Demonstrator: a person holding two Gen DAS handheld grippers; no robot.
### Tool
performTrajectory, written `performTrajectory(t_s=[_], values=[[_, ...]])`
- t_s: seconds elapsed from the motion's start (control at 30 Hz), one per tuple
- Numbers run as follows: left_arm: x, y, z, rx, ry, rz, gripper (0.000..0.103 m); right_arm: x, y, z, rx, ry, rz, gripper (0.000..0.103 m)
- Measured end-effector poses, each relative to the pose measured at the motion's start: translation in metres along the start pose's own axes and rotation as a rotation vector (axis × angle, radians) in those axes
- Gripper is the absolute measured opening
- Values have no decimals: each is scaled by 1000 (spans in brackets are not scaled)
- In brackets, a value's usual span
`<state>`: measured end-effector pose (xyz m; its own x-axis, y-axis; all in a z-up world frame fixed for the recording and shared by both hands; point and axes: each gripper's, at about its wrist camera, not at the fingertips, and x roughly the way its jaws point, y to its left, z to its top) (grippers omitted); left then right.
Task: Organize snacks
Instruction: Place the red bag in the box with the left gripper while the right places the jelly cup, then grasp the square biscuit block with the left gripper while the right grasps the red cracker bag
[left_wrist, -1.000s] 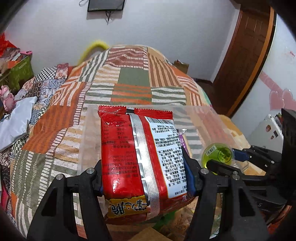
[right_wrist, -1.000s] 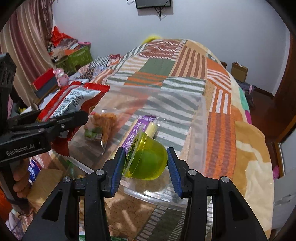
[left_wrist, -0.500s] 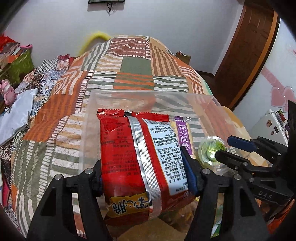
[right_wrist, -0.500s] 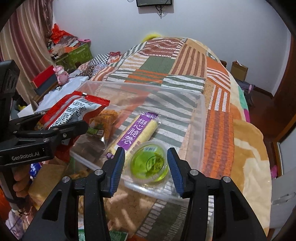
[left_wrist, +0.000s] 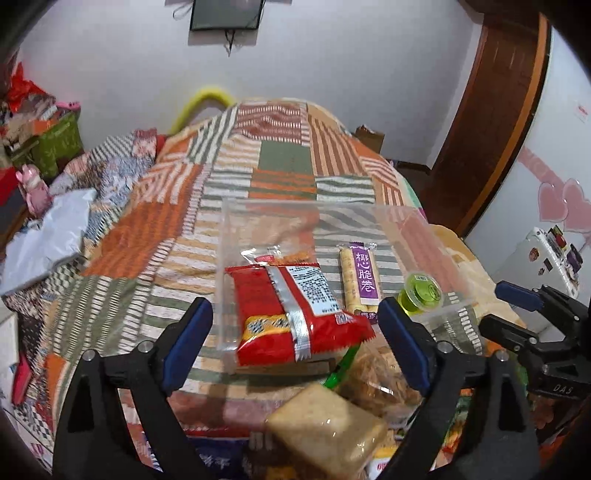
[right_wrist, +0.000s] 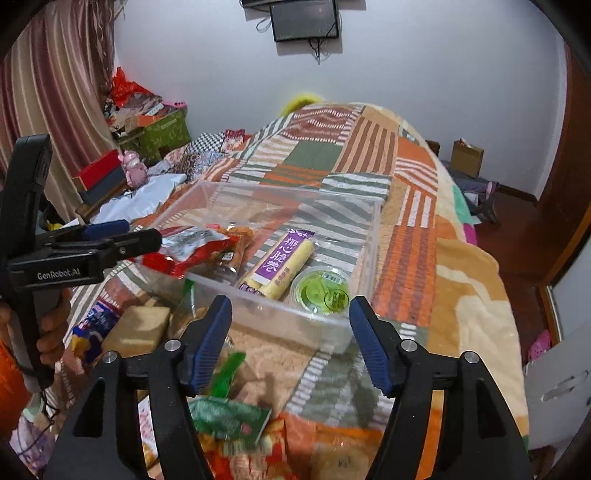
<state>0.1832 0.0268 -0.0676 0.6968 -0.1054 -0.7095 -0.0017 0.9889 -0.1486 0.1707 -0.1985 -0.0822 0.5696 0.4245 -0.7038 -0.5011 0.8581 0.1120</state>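
Snacks sat partly sorted: inside the clear plastic bin (right_wrist: 369, 236) on the patchwork bedspread (left_wrist: 280, 162) lay a red snack packet (left_wrist: 291, 314), a purple-labelled wafer roll (left_wrist: 360, 280) and a green jelly cup (right_wrist: 320, 291). Both tools were empty, the left tool (left_wrist: 295, 347) with its blue pads spread wide just short of the bin's near wall, and the right tool (right_wrist: 290, 341) likewise agape on the near side of the bin, in front of the jelly cup. The red packet's long axis ran from the bin's near wall toward its far wall, its near end draped over the near rim, so it looked only half seated. The wafer roll lay beside it, roughly parallel, between packet and cup; the cup stood with its foil lid up, in the bin's near right corner. By my reading the step in hand was fetching the next item from the loose pile (right_wrist: 229, 417) on the near side of the bin; doing it well meant taking one pack across its short width, and nudging the red packet fully inside before adding more.
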Motion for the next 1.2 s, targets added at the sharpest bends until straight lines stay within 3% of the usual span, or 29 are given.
performTrajectory(t_s=[0.33, 0.63, 0.93, 1.2], values=[[-37, 0, -37, 28, -11, 4, 95, -27, 8, -30, 11, -18, 18, 70], [-21, -12, -74, 45, 64, -24, 95, -23, 18, -66, -5, 31, 20, 70], [12, -27, -74, 65, 96, 17, 95, -11, 14, -87, 38, 79, 63, 70], [8, -5, -89, 16, 112, 10, 95, -14, 17, -97, 39, 81, 75, 70]])
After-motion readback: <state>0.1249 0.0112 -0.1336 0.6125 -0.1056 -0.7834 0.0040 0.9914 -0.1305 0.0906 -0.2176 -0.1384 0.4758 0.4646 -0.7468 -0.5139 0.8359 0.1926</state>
